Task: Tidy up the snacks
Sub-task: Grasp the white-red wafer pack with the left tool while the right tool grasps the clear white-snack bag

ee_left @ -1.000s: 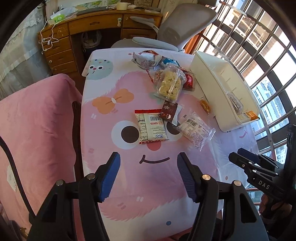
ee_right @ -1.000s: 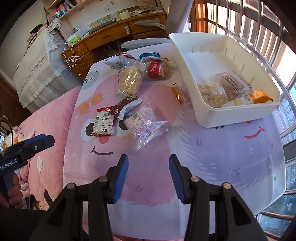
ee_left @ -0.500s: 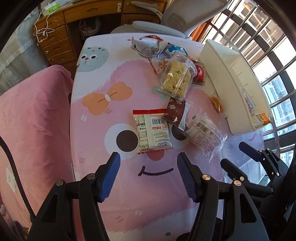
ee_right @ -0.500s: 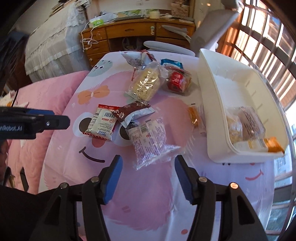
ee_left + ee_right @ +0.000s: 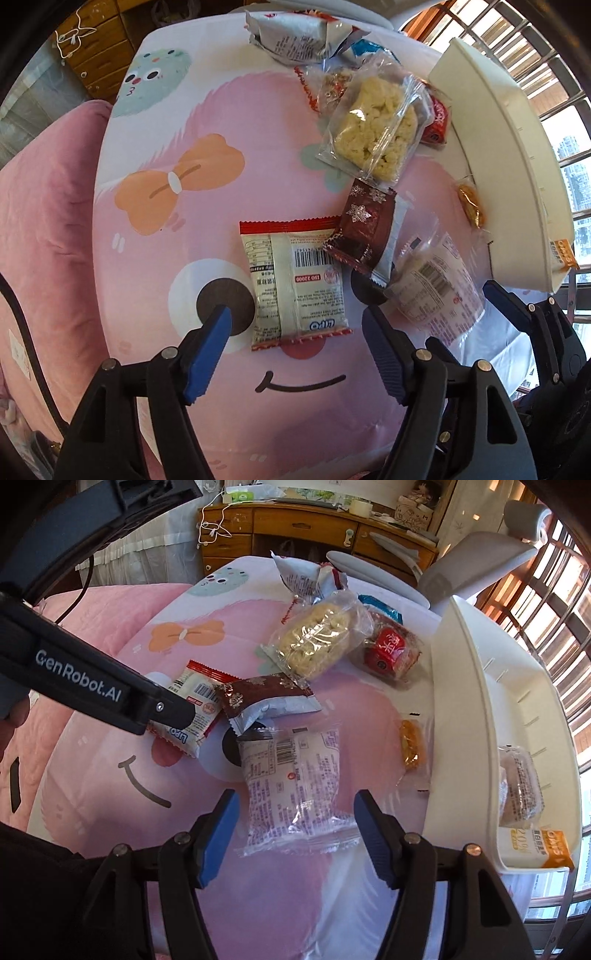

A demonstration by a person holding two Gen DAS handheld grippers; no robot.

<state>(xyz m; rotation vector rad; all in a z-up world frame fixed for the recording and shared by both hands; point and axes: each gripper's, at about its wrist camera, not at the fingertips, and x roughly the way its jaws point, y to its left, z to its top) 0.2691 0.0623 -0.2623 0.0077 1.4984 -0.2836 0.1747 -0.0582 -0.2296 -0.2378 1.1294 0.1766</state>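
A white packet with red ends [image 5: 295,284] lies flat on the pink cartoon tablecloth [image 5: 207,110]. My left gripper [image 5: 295,321] hangs just above its near end, jaws opening, pads clear of it. A clear packet with purple print [image 5: 295,786] lies between the fingers of my right gripper [image 5: 295,805], whose jaws are also opening and do not touch it. A dark red snowflake packet [image 5: 362,229] overlaps both packets. The white bin [image 5: 465,701] at the right holds a few wrapped snacks [image 5: 521,786].
A clear bag of yellow puffed crisp [image 5: 314,638], a red snack [image 5: 391,653], a small orange snack [image 5: 412,746] and a silver packet [image 5: 299,576] lie further up the table. A pink cushion [image 5: 44,221] borders the left; a wooden desk [image 5: 303,520] and grey chair [image 5: 476,561] stand beyond.
Both grippers have come down closer to the table and their jaws have widened. The left now straddles the white packet's end, and the right has rolled and straddles the clear packet.
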